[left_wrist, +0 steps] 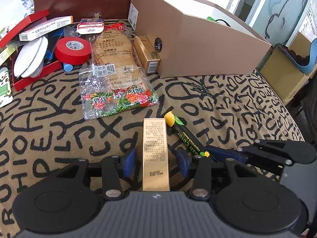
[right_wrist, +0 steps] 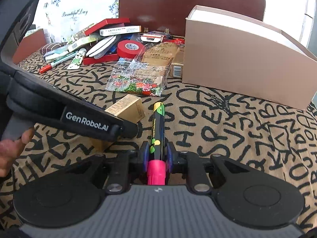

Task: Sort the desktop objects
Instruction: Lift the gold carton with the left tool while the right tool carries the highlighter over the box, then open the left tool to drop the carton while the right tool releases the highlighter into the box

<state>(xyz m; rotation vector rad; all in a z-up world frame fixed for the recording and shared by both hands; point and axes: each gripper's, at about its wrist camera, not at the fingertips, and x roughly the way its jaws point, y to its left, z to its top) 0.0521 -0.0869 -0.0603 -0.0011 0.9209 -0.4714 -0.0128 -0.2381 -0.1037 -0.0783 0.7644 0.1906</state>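
Two tools low over table, sorting.
Our left tool (left_wrist: pixel 156 159) wide, gold box (left_wrist: pixel 156 154) loose between pads; right tool (right_wrist: pixel 157 154) clamps marker (right_wrist: pixel 157 127).

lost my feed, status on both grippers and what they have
Left gripper jaws open around gold box, pads clear. Right gripper shut on chalk marker. Cardboard box ahead, path clear.

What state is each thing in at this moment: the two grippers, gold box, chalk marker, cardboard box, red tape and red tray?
left gripper: open, pads clear of the gold box on both sides.
right gripper: shut on the chalk marker.
gold box: between the left pads, unclamped.
chalk marker: gripped near its pink cap.
cardboard box: open-topped, standing on the table.
red tape: lying flat.
red tray: open, full of items.
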